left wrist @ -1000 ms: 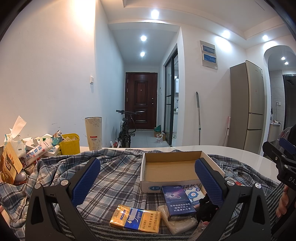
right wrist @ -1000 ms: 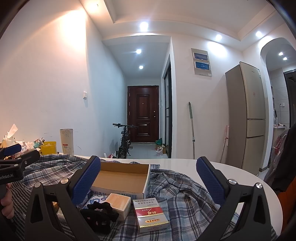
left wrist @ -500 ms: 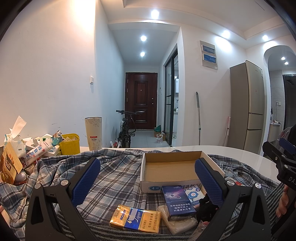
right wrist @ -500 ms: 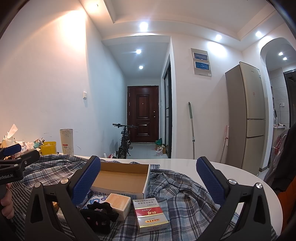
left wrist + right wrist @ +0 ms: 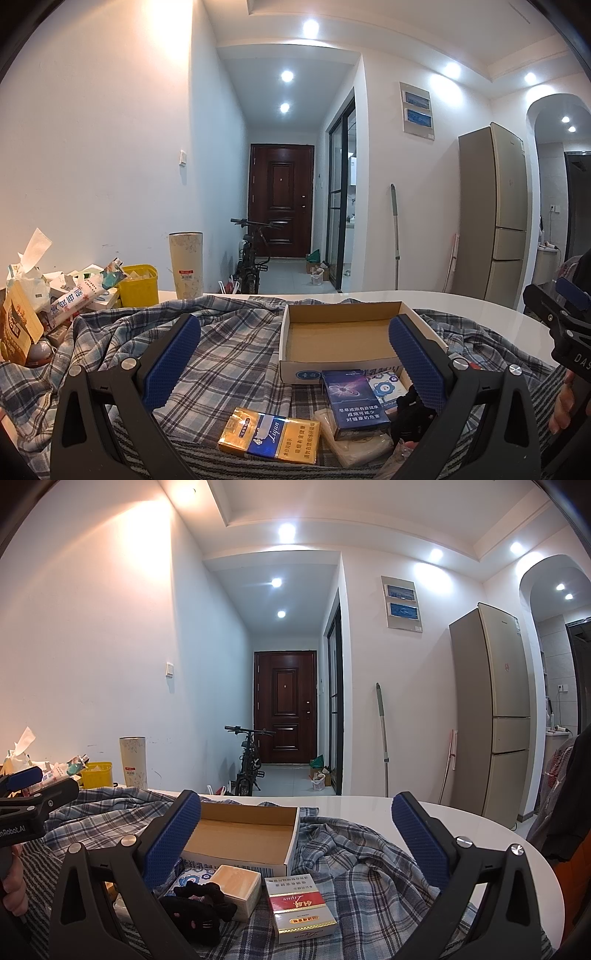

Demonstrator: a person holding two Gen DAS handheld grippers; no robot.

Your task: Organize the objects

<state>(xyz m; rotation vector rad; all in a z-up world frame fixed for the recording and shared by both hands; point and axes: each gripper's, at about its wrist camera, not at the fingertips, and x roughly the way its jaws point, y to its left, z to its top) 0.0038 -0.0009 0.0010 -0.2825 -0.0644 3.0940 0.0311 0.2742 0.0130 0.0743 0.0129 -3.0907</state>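
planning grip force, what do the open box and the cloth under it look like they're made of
Open box: corrugated cardboard, matte brown inside, white printed outside; raw cut edges show. Plaid cloth: soft woven fabric, likely cotton flannel; it rumples into folds.

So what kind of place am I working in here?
Most likely a lived-in flat, at a dining table by the entrance hall: a fridge stands on the right, with a front door and a parked bicycle down the corridor.

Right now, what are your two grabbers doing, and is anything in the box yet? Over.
Left gripper open, empty. Right gripper open, empty. Cardboard box empty; packs lie on the plaid cloth near it. Nothing blocking the box.
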